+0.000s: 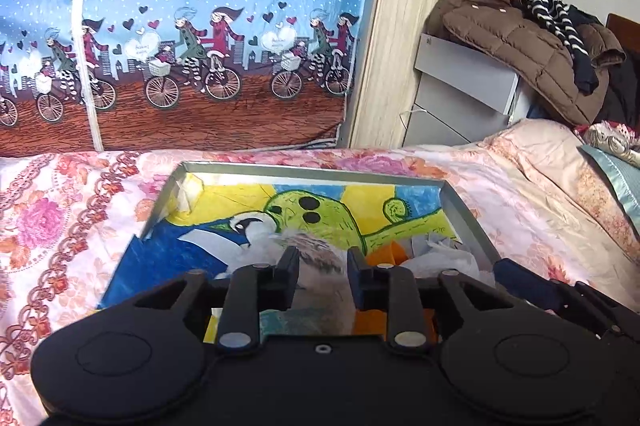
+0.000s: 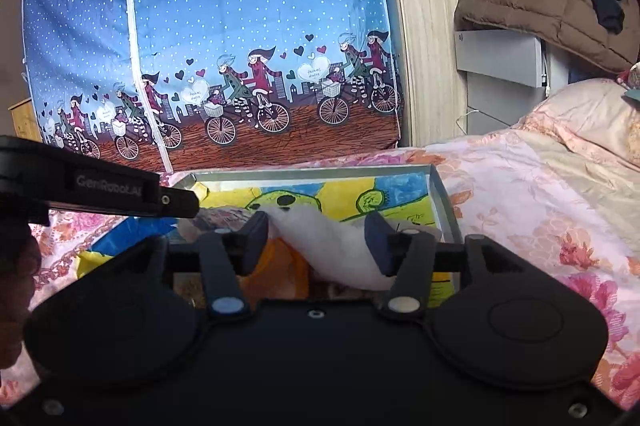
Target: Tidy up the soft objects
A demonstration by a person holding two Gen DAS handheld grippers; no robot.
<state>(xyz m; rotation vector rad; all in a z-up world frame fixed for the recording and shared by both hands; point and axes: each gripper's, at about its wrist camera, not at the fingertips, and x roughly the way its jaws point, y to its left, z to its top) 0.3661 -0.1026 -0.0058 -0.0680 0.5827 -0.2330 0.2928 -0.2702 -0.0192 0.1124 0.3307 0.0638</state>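
Black right tool (image 2: 316,238) released, white fluffy stuffing (image 2: 340,246) loose between its fingers. Left tool (image 1: 323,276) likewise released above grey furry fabric (image 1: 320,266) in shallow grey metal tray (image 1: 464,214).

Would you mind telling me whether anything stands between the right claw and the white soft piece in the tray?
Nothing visible does: the white soft piece already lies between the open right claw fingers, inside the tray.

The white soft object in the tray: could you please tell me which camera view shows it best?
The right wrist view shows the white soft object best, large and central between the right gripper fingers. The left wrist view shows only a crumpled white patch at the tray edge, possibly the same object.
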